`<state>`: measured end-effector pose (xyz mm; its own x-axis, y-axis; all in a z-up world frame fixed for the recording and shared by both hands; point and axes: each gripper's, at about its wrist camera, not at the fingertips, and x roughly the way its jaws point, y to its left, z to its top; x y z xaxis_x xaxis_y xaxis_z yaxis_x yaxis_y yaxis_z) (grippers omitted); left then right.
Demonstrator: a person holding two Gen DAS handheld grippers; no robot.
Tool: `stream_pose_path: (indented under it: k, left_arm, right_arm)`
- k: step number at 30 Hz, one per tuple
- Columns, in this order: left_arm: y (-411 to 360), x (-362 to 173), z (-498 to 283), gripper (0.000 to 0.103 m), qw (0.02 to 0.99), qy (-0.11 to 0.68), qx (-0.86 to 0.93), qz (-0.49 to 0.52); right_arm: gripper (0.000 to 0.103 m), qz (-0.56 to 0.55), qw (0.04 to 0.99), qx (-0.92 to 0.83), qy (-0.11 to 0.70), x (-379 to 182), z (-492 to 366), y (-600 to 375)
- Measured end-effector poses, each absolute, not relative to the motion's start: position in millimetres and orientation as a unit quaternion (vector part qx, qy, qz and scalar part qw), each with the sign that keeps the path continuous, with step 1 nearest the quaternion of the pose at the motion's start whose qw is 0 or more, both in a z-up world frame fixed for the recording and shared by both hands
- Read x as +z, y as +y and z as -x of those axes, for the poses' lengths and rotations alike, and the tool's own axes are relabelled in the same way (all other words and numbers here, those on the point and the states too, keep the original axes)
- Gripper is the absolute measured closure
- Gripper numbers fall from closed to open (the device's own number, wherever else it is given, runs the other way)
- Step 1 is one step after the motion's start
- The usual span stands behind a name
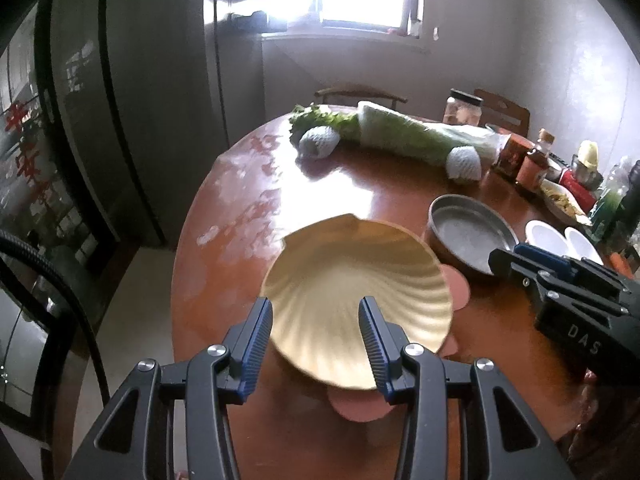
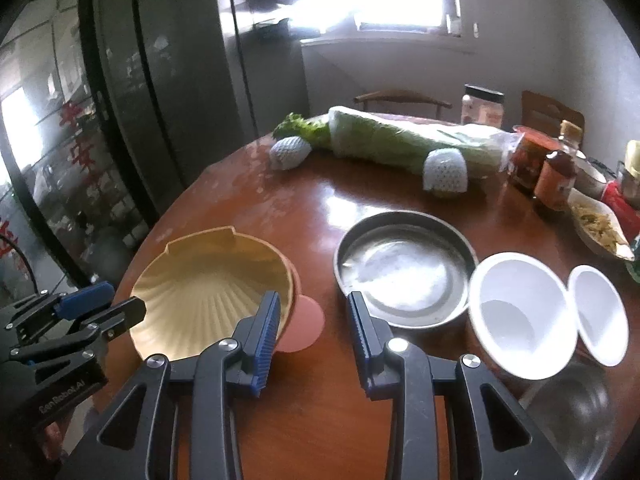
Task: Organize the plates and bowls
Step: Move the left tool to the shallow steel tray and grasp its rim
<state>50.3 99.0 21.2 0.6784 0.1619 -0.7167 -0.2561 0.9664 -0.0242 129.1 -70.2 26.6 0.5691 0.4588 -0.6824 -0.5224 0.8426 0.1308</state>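
While both tools are hovering empty, left hand-held gripper [image 1: 316,344] is gaping wide, facing yellow shell plate [image 1: 356,300] lying dead ahead on pink mat [image 1: 358,404], tabletop [image 1: 360,196] left edge; right hand-held gripper [image 2: 312,334], equally wide, is pointing between plate and steel pan [image 2: 404,268]. Left looking nearer.

wooden table [image 2: 328,208], metal pan [image 2: 404,268], cabbage [image 2: 400,140]

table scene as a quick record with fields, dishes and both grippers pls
table: round, wood
shell plate: yellow, on a pink plate
pink plate: under the shell plate, edge showing
metal pan: empty, right of shell plate
white bowls: two, side by side, right of pan
left gripper: open, over shell plate's near rim
right gripper: open, holding nothing
far side: cabbage, jars
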Motion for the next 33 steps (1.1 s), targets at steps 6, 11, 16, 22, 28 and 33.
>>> stream_pose_path:
  k: [6, 11, 16, 22, 28, 33]
  left_arm:
    - [82, 38, -59, 0.058, 0.92, 0.377, 0.095, 0.049]
    - [68, 48, -76, 0.057, 0.923, 0.374, 0.075, 0.044]
    - [53, 54, -100, 0.057, 0.923, 0.379, 0.055, 0.033]
    - [38, 52, -138, 0.057, 0.915, 0.401, 0.037, 0.013]
    - [30, 44, -173, 0.057, 0.904, 0.426, 0.021, 0.006]
    - [27, 35, -200, 0.057, 0.897, 0.442, 0.006, 0.007]
  right_arm:
    - [0.067, 0.033, 0.888, 0.266, 0.374, 35, -128, -86]
    - [0.067, 0.021, 0.89, 0.254, 0.379, 39, -127, -100]
    - [0.064, 0.008, 0.89, 0.244, 0.385, 40, -126, -112]
    - [0.058, -0.024, 0.884, 0.23, 0.407, 32, -128, -122]
    - [0.057, -0.08, 0.872, 0.211, 0.435, 16, -133, -128]
    - [0.057, -0.114, 0.865, 0.189, 0.45, 7, -141, -129]
